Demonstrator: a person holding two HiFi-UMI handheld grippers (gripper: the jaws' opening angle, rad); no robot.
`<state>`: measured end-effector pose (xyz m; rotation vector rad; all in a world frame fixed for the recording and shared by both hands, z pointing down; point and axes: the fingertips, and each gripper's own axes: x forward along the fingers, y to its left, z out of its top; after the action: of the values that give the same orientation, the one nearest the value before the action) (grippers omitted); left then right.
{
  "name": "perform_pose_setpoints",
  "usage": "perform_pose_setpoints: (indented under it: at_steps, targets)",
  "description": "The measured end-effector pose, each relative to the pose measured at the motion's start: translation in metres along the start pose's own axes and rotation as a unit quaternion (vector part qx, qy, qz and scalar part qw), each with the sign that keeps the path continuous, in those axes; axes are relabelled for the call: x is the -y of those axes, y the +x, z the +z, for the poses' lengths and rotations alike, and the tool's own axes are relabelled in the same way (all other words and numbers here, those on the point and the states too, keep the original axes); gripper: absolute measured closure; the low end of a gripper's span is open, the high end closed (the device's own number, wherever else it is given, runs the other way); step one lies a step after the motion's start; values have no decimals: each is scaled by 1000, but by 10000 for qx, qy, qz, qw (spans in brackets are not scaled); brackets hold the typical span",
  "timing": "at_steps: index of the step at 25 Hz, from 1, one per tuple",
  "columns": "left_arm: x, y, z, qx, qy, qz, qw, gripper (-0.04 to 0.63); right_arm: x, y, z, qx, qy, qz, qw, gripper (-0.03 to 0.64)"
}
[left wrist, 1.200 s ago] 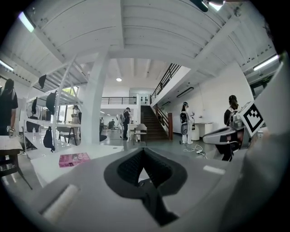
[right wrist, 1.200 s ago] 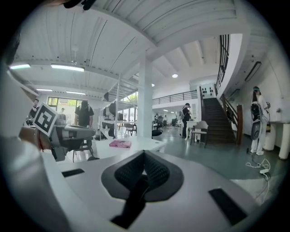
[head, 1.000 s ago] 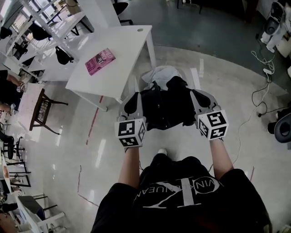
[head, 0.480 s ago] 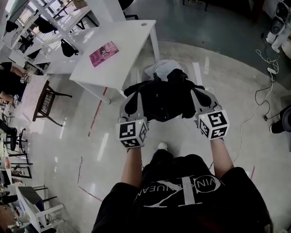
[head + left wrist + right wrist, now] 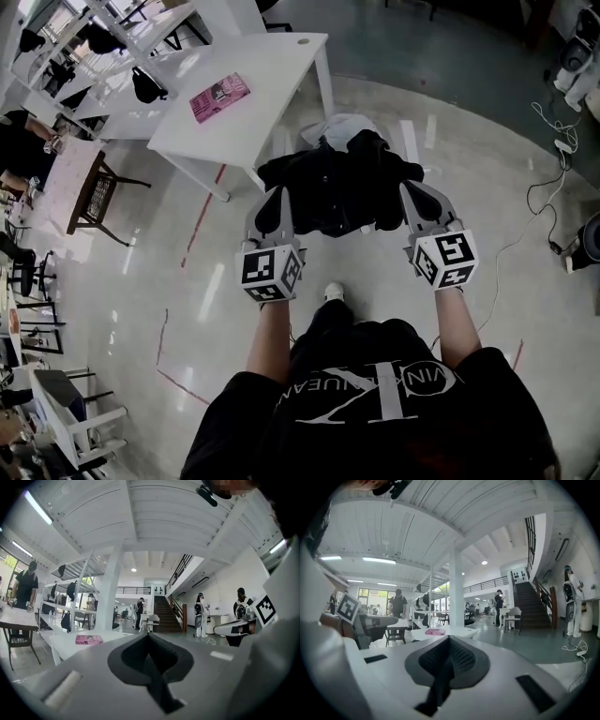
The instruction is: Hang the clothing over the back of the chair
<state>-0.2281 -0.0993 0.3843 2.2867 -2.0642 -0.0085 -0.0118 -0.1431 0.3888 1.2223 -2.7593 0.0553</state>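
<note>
A black garment (image 5: 336, 187) hangs stretched between my two grippers in the head view, held level in front of me. My left gripper (image 5: 275, 199) is shut on its left edge, my right gripper (image 5: 413, 195) on its right edge. Just beyond the garment stands a pale chair (image 5: 339, 127), partly hidden by the cloth. In the left gripper view the jaws (image 5: 150, 640) are closed with a dark strip of cloth (image 5: 158, 681) pinched between them. The right gripper view shows the same: closed jaws (image 5: 449, 643) and a dark strip of cloth (image 5: 438, 686).
A white table (image 5: 267, 70) with a pink booklet (image 5: 218, 91) stands to the left of the chair. A wooden chair (image 5: 94, 197) and more desks are at far left. Cables (image 5: 551, 183) lie on the floor at right. My shoe (image 5: 333, 292) is below the garment.
Both grippers and the garment have moved forward toward the pale chair and white table. The garment now covers more of the chair. The grip on it is unchanged.
</note>
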Motion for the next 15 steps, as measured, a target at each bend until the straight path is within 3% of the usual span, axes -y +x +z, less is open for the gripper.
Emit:
perform_pose_setpoints:
  at_steps: [15]
  targets:
    - [11, -42, -9, 39, -71, -111, 9999, 584, -19, -39, -11, 5, -20, -114, 9999, 604]
